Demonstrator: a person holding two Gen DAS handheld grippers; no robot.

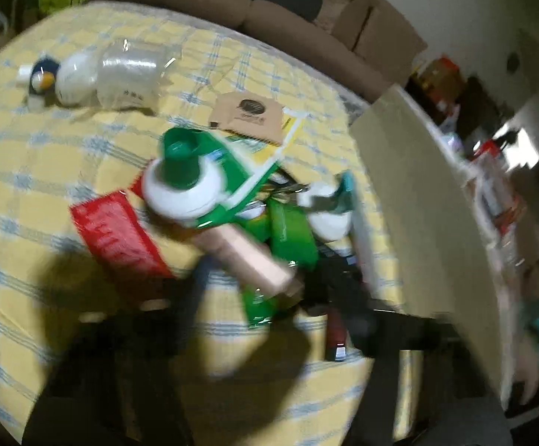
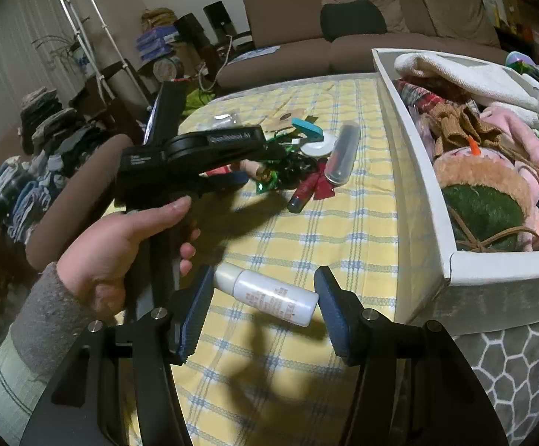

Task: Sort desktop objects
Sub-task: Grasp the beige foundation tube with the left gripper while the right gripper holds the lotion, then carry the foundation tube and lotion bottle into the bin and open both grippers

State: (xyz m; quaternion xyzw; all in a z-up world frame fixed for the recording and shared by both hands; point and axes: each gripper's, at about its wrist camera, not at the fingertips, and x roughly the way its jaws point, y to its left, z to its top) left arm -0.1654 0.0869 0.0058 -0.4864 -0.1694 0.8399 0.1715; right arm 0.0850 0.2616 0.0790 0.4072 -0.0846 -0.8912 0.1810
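Note:
In the right wrist view a white bottle (image 2: 273, 297) hangs crosswise above the yellow checked tablecloth (image 2: 306, 230), and my right gripper (image 2: 263, 312) is shut on it, one blue pad at each end. The person's hand (image 2: 120, 245) holds my left gripper (image 2: 245, 174) with its tips down in the pile of small things. The blurred left wrist view shows a pink tube (image 1: 254, 260) between the dark fingers of my left gripper (image 1: 262, 273), both touching it. Around it lie a green-capped white bottle (image 1: 180, 182), a red packet (image 1: 117, 234) and green packets (image 1: 291, 234).
A white box (image 2: 410, 148) stuffed with plush toys and clothes stands at the table's right. A clear case (image 2: 343, 152), a red tube (image 2: 302, 189) and a teal stapler (image 2: 306, 128) lie in the pile. A clear plastic bottle (image 1: 120, 74) lies far left. A brown sofa (image 2: 343, 37) is behind.

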